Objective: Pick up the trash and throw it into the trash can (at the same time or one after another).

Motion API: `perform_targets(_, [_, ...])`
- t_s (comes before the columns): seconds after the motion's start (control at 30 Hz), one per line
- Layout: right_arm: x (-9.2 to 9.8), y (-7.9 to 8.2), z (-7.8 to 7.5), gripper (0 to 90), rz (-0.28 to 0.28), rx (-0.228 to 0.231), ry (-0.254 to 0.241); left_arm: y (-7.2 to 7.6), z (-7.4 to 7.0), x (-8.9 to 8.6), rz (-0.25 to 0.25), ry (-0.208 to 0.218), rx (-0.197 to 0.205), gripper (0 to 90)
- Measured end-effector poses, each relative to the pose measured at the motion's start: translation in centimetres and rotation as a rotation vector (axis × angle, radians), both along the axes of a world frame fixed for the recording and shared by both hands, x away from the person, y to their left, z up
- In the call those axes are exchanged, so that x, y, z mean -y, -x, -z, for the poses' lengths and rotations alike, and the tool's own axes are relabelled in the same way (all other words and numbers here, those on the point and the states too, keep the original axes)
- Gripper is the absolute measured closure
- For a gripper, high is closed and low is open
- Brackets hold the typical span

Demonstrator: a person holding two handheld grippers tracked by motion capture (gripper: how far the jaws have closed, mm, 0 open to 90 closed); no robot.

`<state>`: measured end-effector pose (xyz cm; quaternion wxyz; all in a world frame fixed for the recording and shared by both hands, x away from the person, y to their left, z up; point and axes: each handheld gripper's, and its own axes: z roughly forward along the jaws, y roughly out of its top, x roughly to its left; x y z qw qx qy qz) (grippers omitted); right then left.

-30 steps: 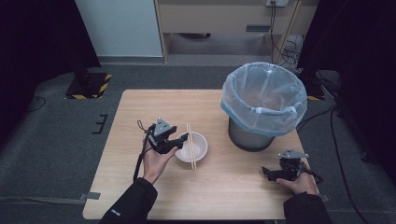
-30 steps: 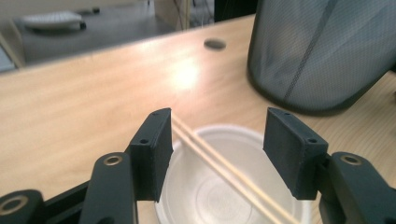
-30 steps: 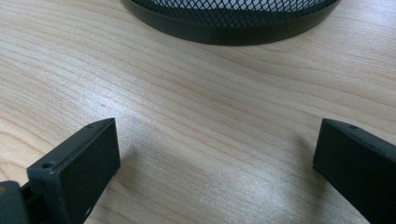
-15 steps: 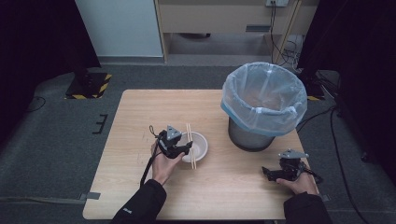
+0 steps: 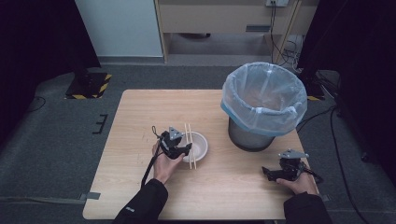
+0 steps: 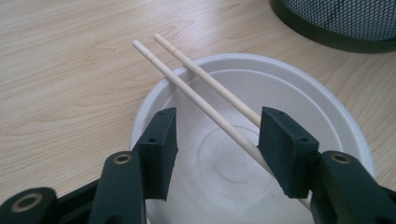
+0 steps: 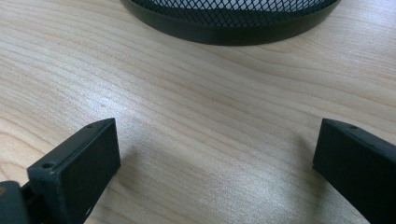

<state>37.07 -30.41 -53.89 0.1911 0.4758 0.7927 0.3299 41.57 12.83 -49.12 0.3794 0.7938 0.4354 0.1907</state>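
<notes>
White and round, the bowl [image 5: 198,146] sits just left of centre in the high view with two chopsticks [image 5: 189,144] laid across its rim. The left gripper [image 6: 215,135] has just been closing, its jaws half open astride them, one chopstick touching the right-hand jaw, not yet pinched. At lower right the right gripper [image 5: 264,171] rests wide open and empty on the table [image 5: 140,112], near the bin [image 5: 264,105].

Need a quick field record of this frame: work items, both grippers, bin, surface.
items: chopsticks lying across the rim of the white bowl
left gripper: jaws either side of the chopsticks, have just been closing, left pad not yet touching
right gripper: open, nothing between the jaws, low over the table
bin: mesh, lined with a clear bag, right of the bowl
</notes>
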Motion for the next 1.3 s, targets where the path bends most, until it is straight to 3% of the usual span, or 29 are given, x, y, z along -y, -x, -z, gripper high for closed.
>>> perform_targets(0.33, [0.0,0.0,0.0,0.8,0.000,0.000,0.000,-0.2,0.2,-0.4,-0.020,-0.030,-0.030,58.6])
perform_targets(0.83, [0.0,0.0,0.0,0.8,0.001,0.002,0.000,-0.5,0.2,-1.1,-0.066,-0.051,-0.074,84.6])
perform_targets(1.07, [0.0,0.0,0.0,0.8,0.000,0.000,0.000,-0.5,0.1,-1.3,-0.072,-0.052,-0.067,85.4])
perform_targets(1.3, [0.0,0.0,0.0,0.8,0.001,0.002,0.000,-0.2,-0.5,-1.6,-0.070,-0.020,-0.042,85.4])
